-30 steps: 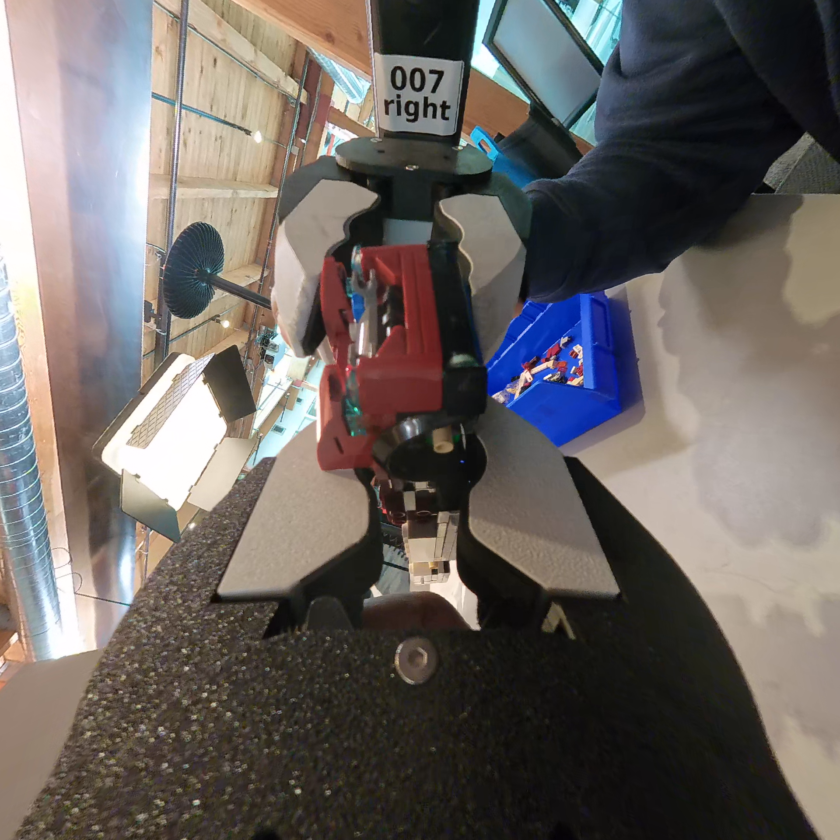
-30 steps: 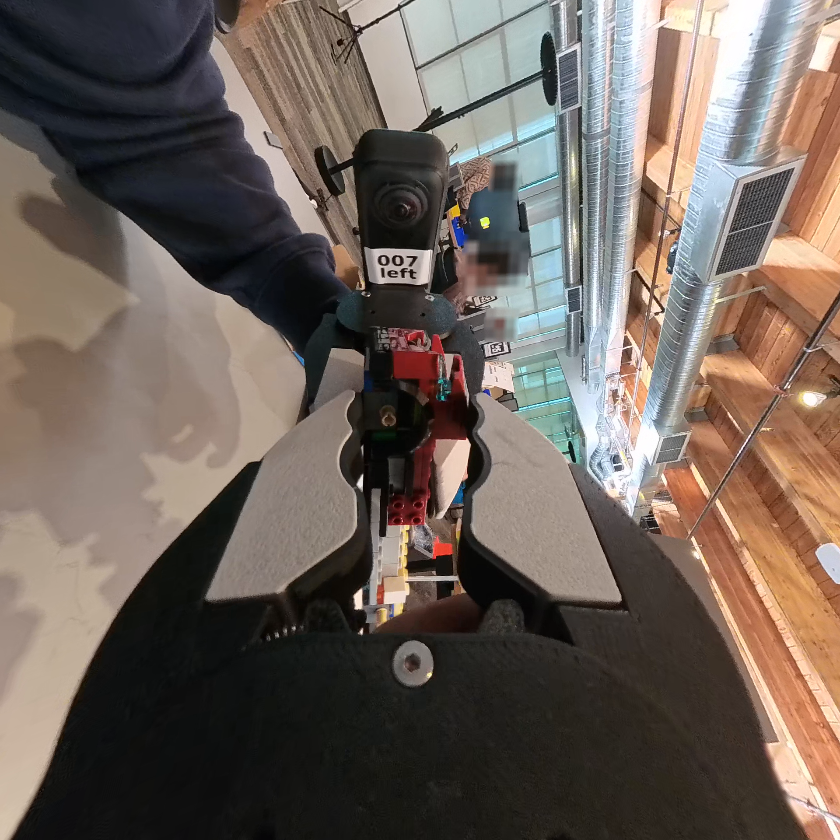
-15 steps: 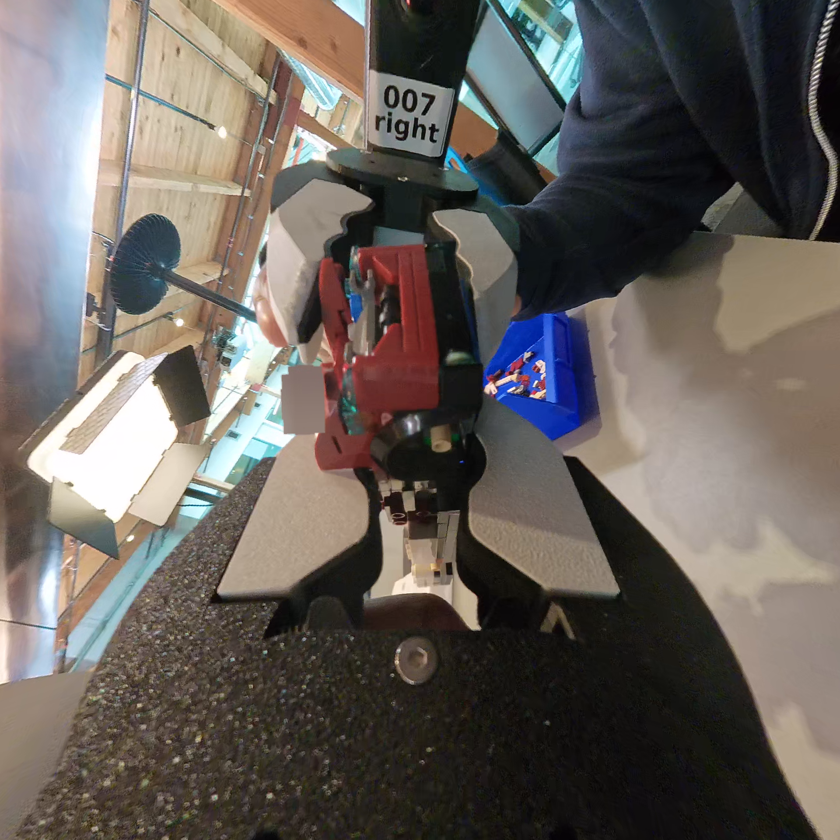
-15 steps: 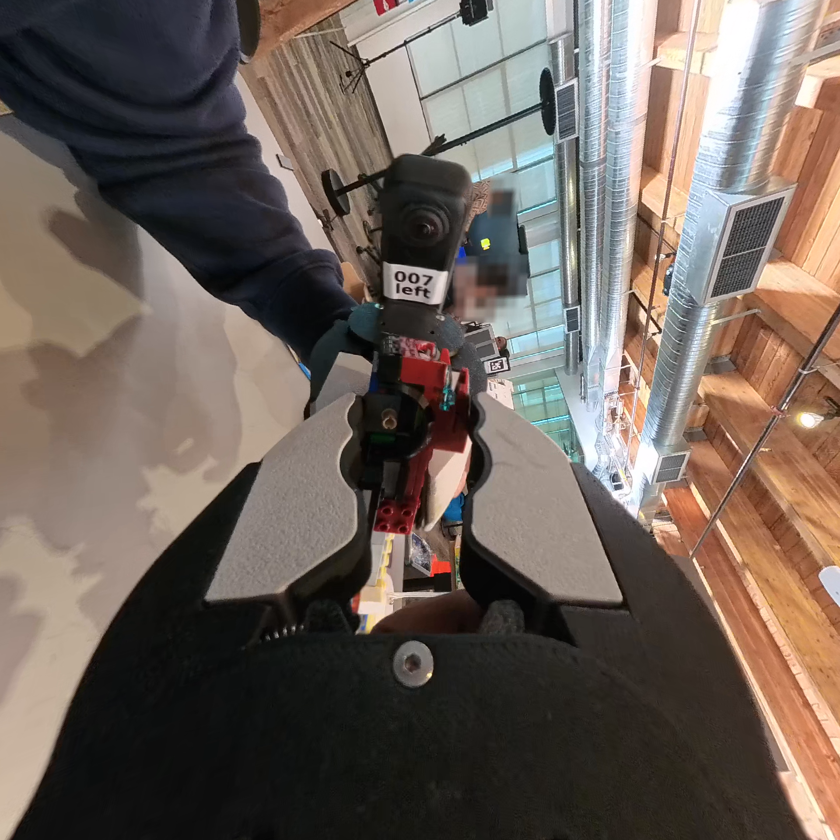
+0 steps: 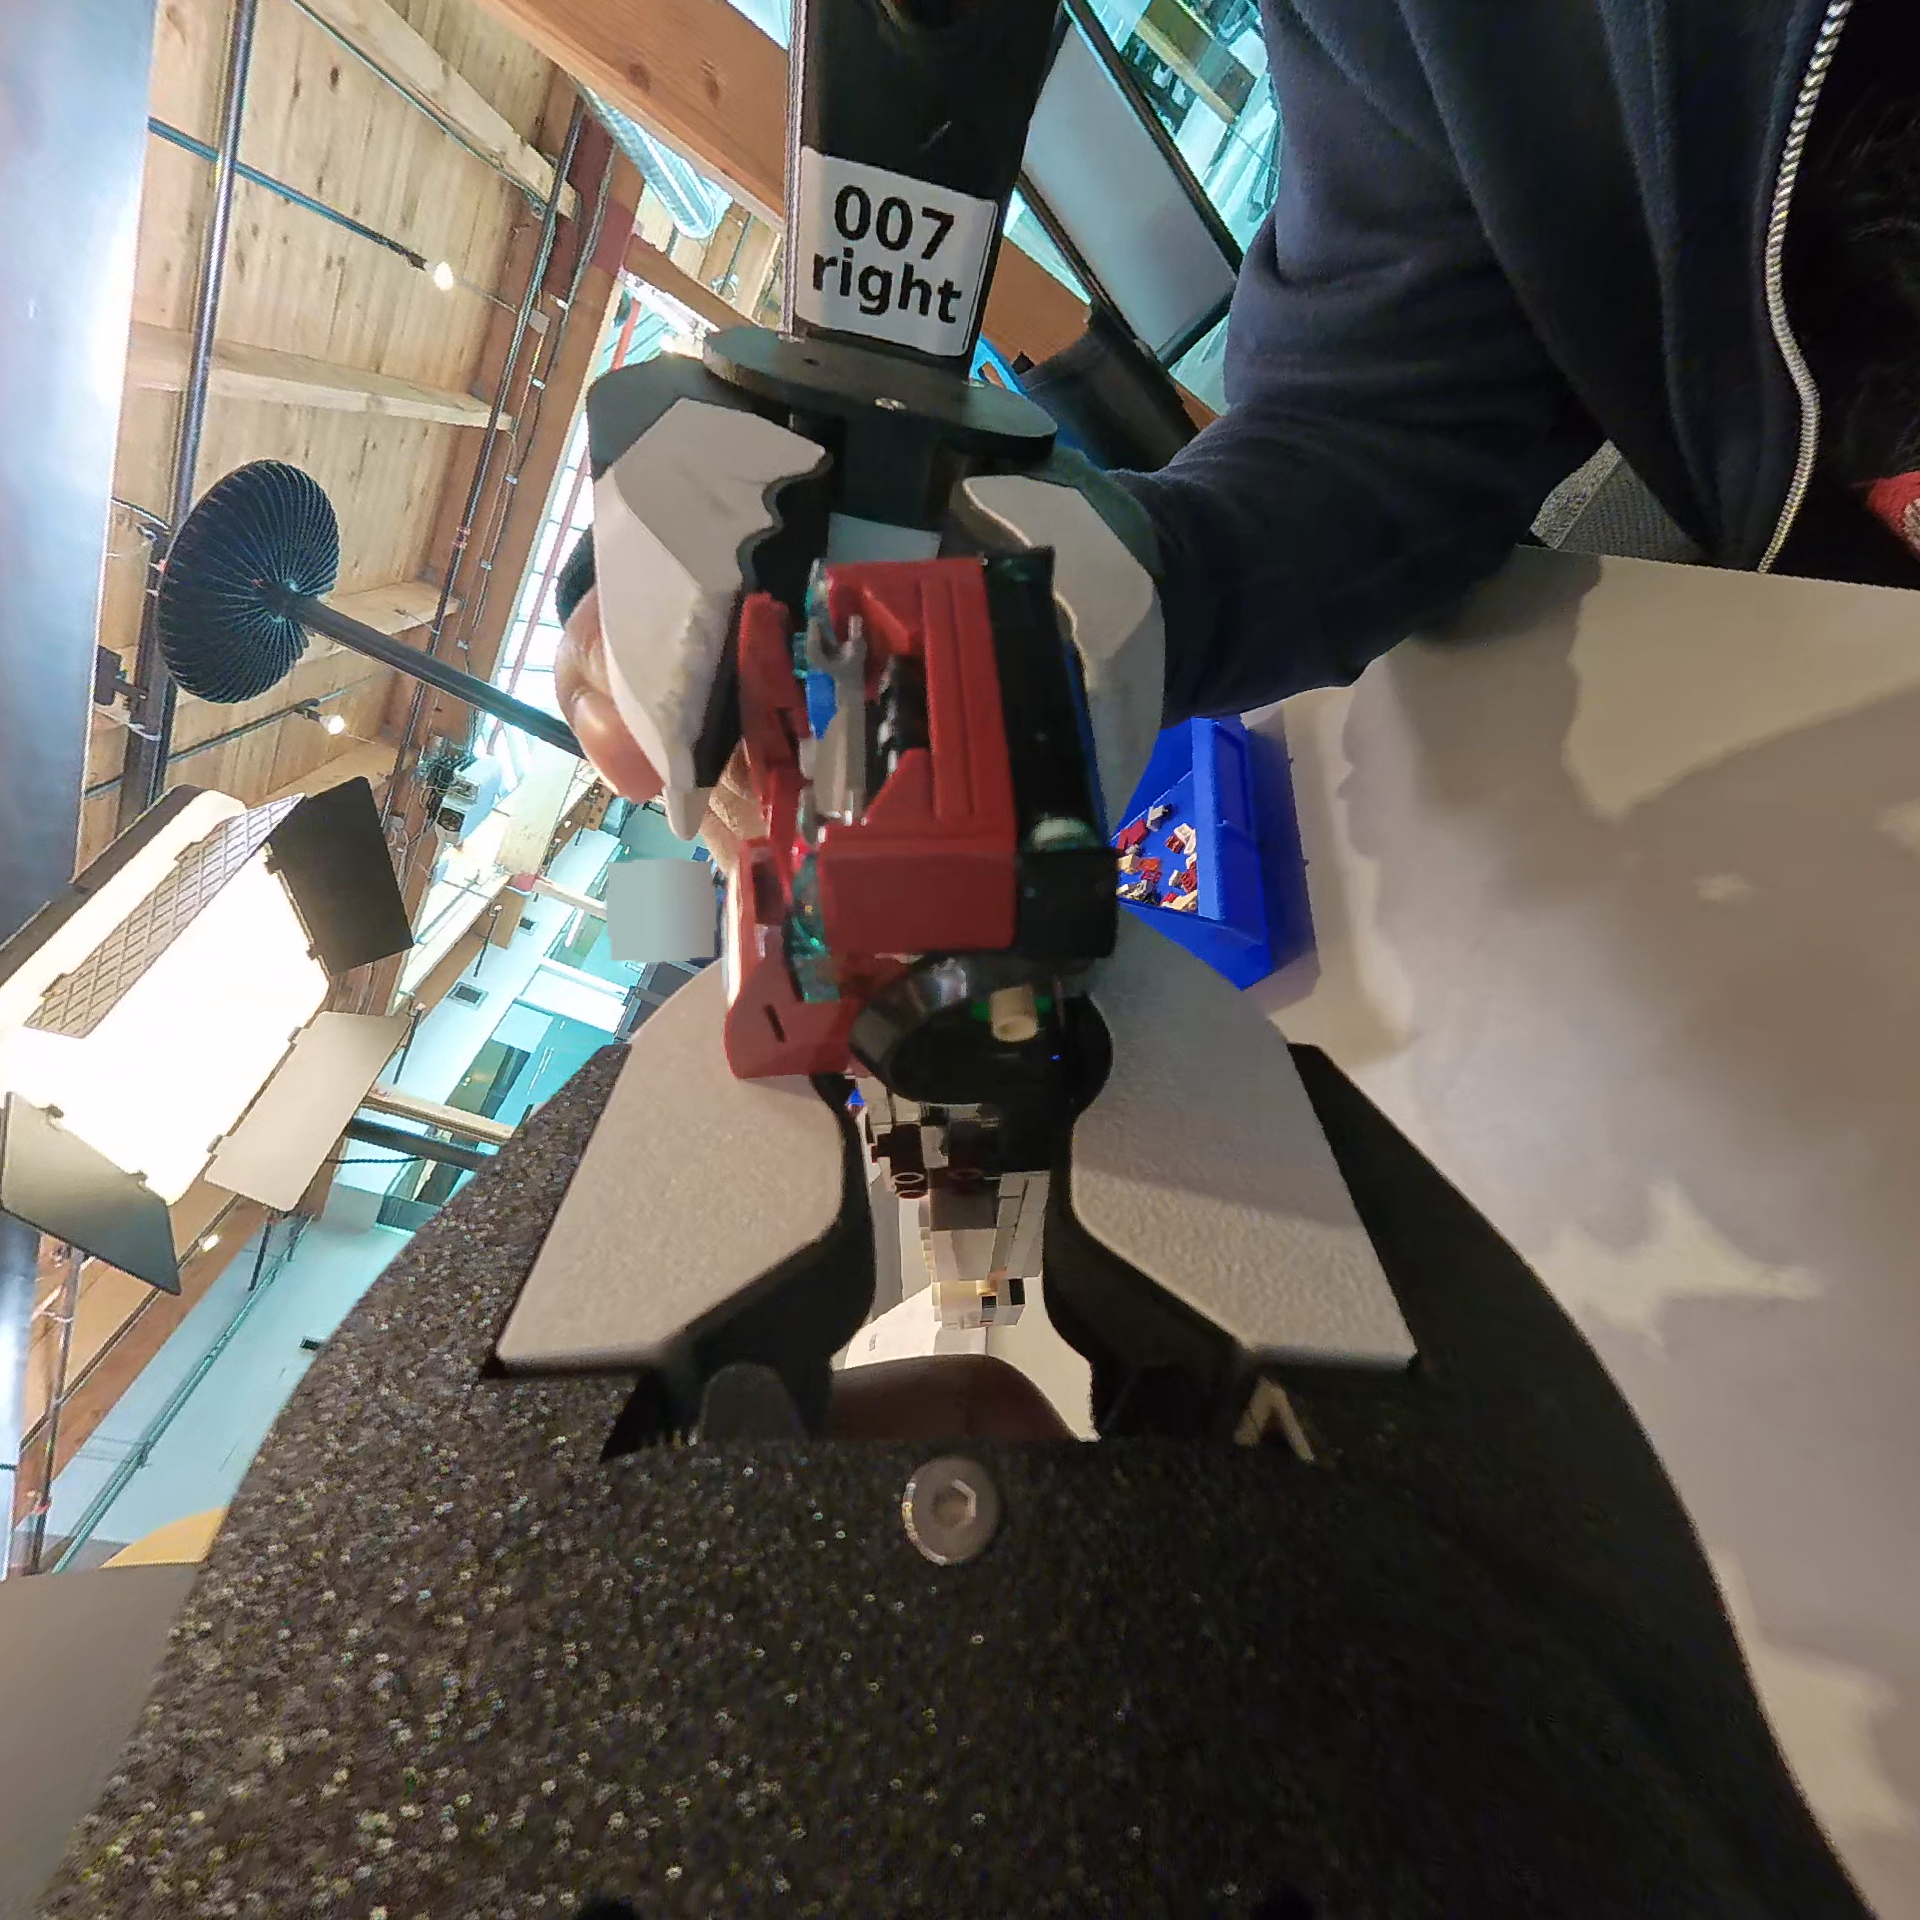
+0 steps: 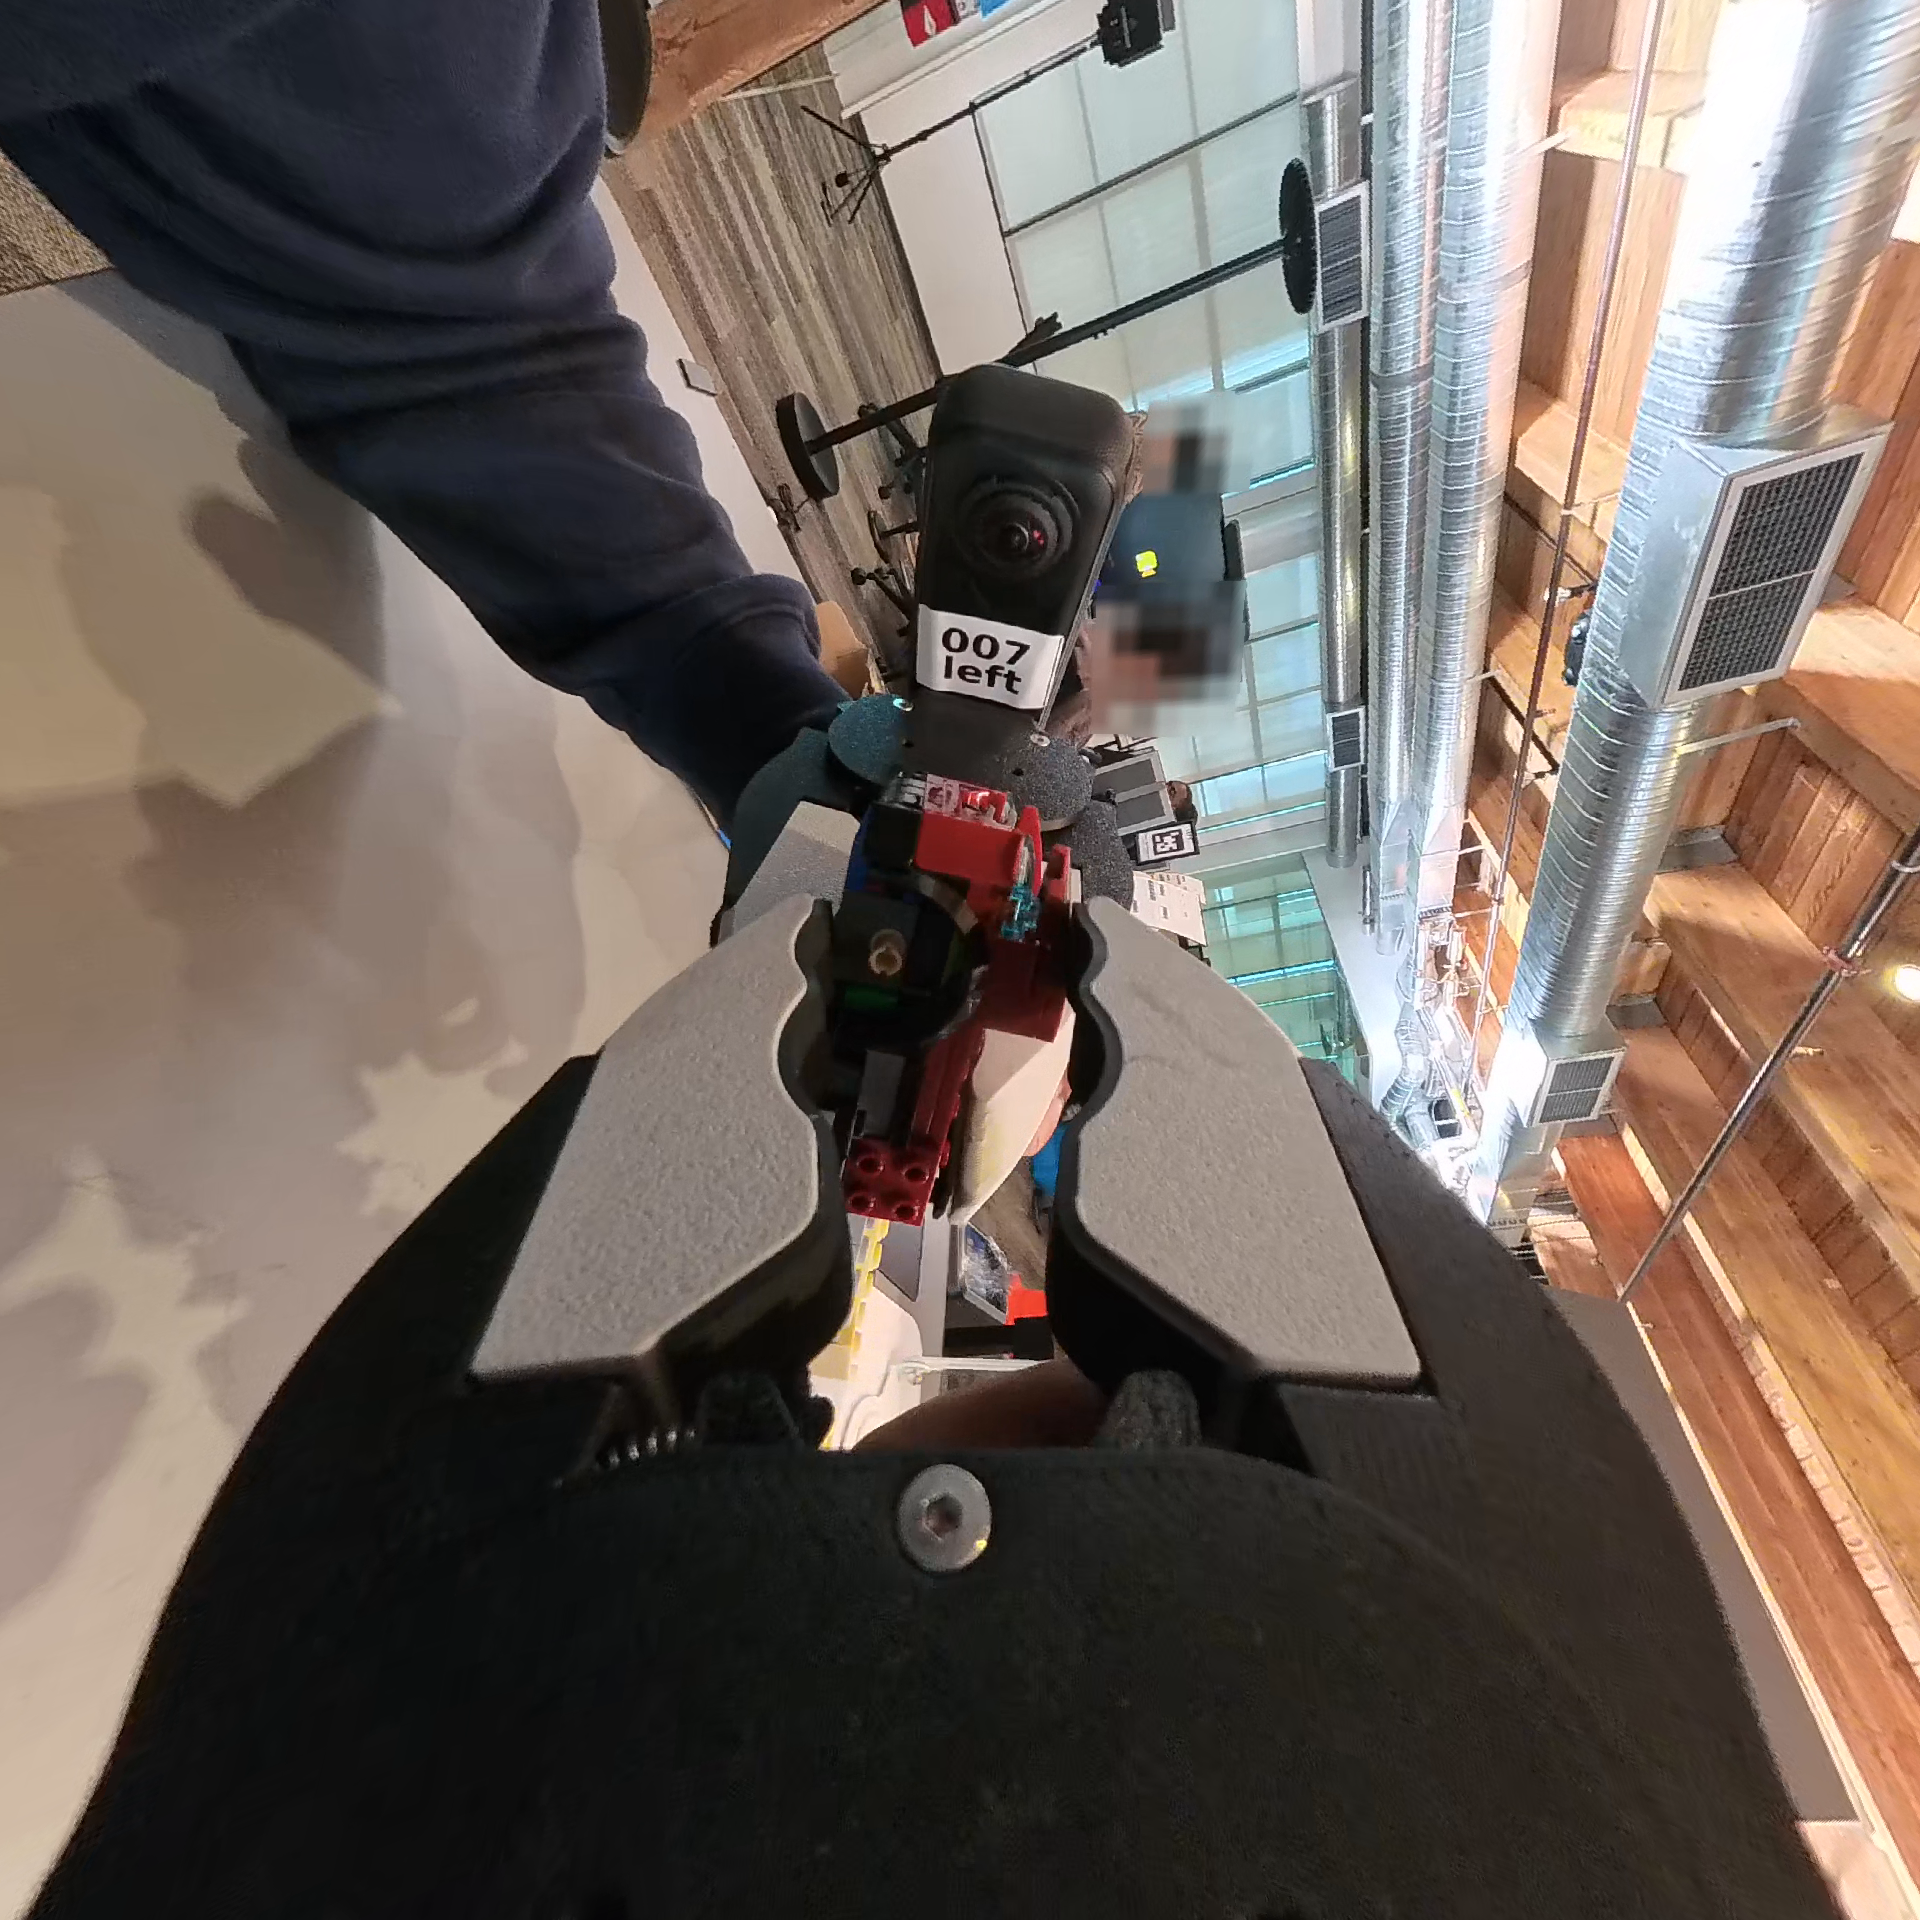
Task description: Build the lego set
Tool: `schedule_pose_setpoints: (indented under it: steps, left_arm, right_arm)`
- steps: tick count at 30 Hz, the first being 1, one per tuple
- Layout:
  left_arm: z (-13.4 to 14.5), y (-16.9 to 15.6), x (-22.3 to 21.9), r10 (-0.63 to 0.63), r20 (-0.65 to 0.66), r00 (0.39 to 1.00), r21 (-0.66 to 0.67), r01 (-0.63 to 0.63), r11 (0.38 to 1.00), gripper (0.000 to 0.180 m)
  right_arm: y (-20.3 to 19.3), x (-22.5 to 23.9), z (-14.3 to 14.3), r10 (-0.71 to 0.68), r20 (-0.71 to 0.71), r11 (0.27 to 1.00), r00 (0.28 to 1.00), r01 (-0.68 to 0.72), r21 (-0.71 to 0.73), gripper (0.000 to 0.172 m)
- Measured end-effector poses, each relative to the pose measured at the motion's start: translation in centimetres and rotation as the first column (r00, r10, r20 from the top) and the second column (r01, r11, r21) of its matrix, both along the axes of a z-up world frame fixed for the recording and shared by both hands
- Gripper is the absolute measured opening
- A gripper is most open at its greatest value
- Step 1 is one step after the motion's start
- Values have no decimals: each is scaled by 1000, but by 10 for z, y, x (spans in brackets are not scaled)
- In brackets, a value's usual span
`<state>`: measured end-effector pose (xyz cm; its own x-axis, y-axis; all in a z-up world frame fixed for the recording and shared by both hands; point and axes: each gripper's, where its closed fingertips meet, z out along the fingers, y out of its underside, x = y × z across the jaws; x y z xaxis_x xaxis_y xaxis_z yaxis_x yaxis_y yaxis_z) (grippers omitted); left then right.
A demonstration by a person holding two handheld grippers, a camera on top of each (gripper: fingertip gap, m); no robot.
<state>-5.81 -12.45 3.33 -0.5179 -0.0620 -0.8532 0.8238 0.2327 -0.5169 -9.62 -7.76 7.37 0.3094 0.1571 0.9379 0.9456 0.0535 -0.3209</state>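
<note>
A red and black toy brick vehicle (image 5: 914,831) with a black wheel (image 5: 966,1039) hangs in the air between my two grippers. My left gripper (image 5: 935,1029) is shut on its wheel end, with both grey pads against it. My right gripper (image 5: 904,748) faces it from above in the left wrist view and is shut on the red body. In the right wrist view, my right gripper (image 6: 945,966) clasps the vehicle (image 6: 966,935) at the wheel and red side. The left gripper (image 6: 935,862) holds the far end there. Small dark red and grey bricks (image 5: 966,1205) show between my left fingers.
A blue bin (image 5: 1216,862) of small loose bricks stands on the white table (image 5: 1610,935), which also shows in the right wrist view (image 6: 208,935). A person's dark sleeve (image 5: 1351,468) reaches to the right gripper. A studio light panel (image 5: 156,997) stands off to the left.
Both grippers have moved together with the vehicle, and the background has shifted. The blue bin now sits closer behind the vehicle. Both grasps are unchanged.
</note>
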Motion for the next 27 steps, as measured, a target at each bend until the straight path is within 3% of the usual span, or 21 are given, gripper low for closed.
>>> schedule_pose_setpoints:
  steps: [27]
  left_arm:
    - [-2,0,1,-25,-137,990,3,26,1000,36]
  right_arm:
    - [1,5,3,30,-72,999,997,-27,42,45]
